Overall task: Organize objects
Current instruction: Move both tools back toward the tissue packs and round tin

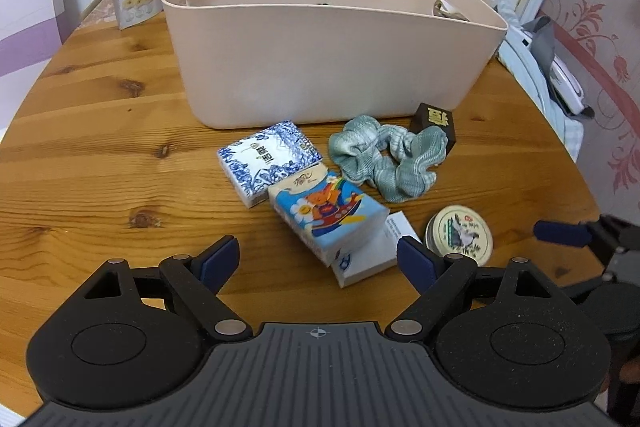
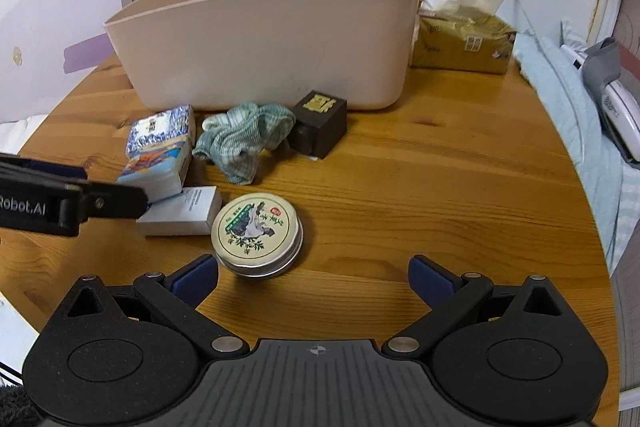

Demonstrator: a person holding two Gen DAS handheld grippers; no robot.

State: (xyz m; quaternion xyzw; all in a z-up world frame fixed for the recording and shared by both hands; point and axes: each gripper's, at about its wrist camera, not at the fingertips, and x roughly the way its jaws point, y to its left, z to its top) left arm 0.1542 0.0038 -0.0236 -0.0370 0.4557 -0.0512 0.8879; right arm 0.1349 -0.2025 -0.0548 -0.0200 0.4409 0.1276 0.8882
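Bare wooden table (image 2: 440, 187) beside tin (image 2: 258, 233)

Pale pink bin (image 1: 320, 67) on a honey-brown knotted wood counter (image 1: 100, 155). Blue-and-white floral tissue pack (image 1: 270, 161); sky-blue cartoon pack (image 1: 328, 213) over a white box (image 1: 374, 255). Teal-and-white striped scrunchie (image 1: 386, 157). Dark brown box (image 2: 320, 123), gold emblem. Cream tin (image 2: 258, 231), green sprigs.
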